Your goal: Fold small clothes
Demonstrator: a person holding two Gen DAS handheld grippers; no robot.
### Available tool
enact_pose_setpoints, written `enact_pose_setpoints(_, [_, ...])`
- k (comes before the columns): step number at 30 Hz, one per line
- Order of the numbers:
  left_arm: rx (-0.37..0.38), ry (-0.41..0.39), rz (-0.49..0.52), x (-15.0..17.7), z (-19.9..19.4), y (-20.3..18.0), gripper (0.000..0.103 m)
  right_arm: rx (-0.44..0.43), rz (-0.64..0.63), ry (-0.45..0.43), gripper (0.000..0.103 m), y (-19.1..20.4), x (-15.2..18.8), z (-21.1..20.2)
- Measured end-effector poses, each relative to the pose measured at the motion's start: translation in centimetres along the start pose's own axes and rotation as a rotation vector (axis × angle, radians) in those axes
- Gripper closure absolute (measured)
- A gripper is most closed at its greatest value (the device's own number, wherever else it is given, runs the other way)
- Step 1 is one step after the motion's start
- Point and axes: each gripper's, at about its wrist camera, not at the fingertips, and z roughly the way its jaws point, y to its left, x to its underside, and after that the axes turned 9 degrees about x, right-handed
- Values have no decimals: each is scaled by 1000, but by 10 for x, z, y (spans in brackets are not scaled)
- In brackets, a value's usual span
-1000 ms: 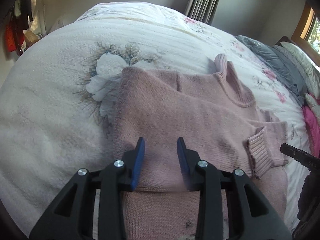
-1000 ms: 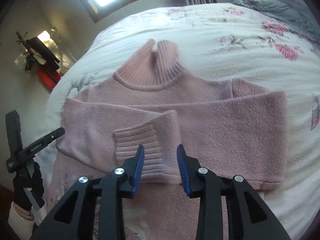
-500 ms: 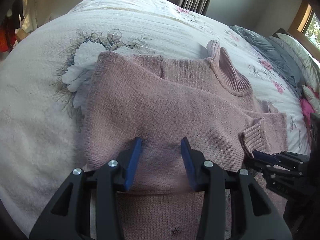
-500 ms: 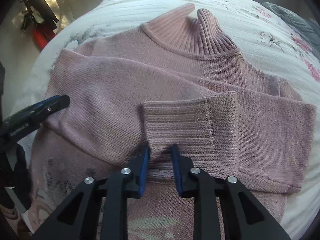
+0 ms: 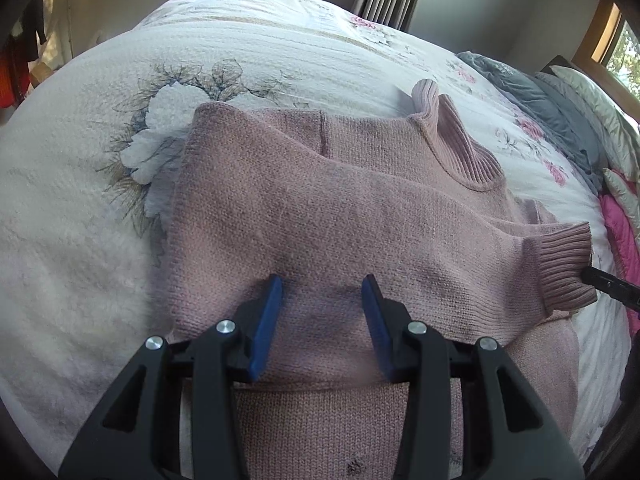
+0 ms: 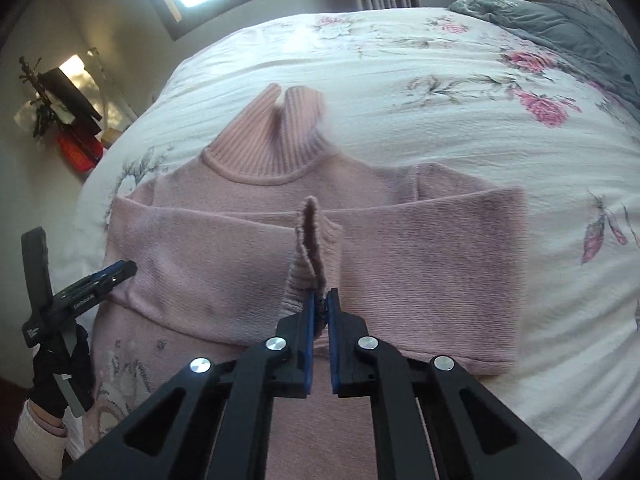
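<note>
Sweater (image 5: 360, 216) lies on bed (image 5: 80, 220); right gripper (image 6: 320, 300) pinches its cuff (image 6: 310, 240); left gripper (image 5: 322, 296) gapes empty.

one pink turtleneck sweater (image 5: 360, 216) with two sleeves folded across it, one floral bedspread (image 5: 80, 240), two grippers: left gripper (image 5: 322, 292), right gripper (image 6: 321, 298), one gray blanket (image 6: 560, 24).

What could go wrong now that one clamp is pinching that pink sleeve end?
The right gripper holds only the edge of the ribbed cuff, so the knit might slip free. Pulling could also drag the folded sleeve out of line across the pink sweater. The left gripper is open and pins nothing, so the whole garment may shift on the bedspread.
</note>
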Motion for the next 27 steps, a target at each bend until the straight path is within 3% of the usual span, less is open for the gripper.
enact_pose_setpoints(2, [3,0,-1,0,0,0,61,43,28,9,97,-17,2,2])
enact_pose_setpoints(6, [7,9,-2,-1,-3,0,61,229,39,15,92,-43,8,4])
enact_pose_setpoints(11, [46,-39,5,-10,-23,-18,57,116,34,-31,86,-38,6,-6])
enact_pose_setpoints(14, [63,-11,39,-13,-17,-33,56,54,-13,1,85,-21,4,7])
enact_pose_setpoints(19, [23,45,62,-5,9,-32,56,79,-3,72,85,-20,16,39])
enact_pose_setpoints(27, [35,37,113,-1,15,-29,54,59,-6,116,86,-30,19,60])
